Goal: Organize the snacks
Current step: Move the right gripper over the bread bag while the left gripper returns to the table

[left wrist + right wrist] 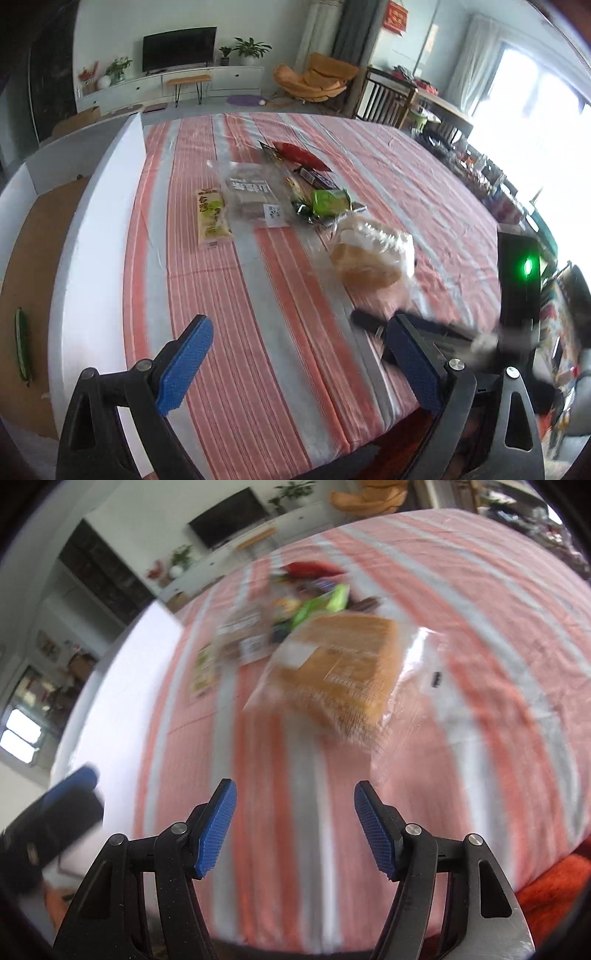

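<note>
Several snack packets lie mid-table on a pink striped cloth (258,280). A clear bag of bread (369,258) lies nearest; it also shows in the right wrist view (340,672), blurred. Behind it lie a green packet (330,201), a clear flat packet (251,195), a yellow-green packet (212,216) and a red packet (301,155). My left gripper (299,365) is open and empty over the near cloth. My right gripper (295,827) is open and empty, short of the bread bag; its body (517,288) shows blurred in the left wrist view.
A white box (92,236) with a brown cardboard floor stands left of the table; a green cucumber (22,347) lies in it. The table's near edge (535,878) drops to a red rug. A TV, chairs and a cluttered shelf stand farther off.
</note>
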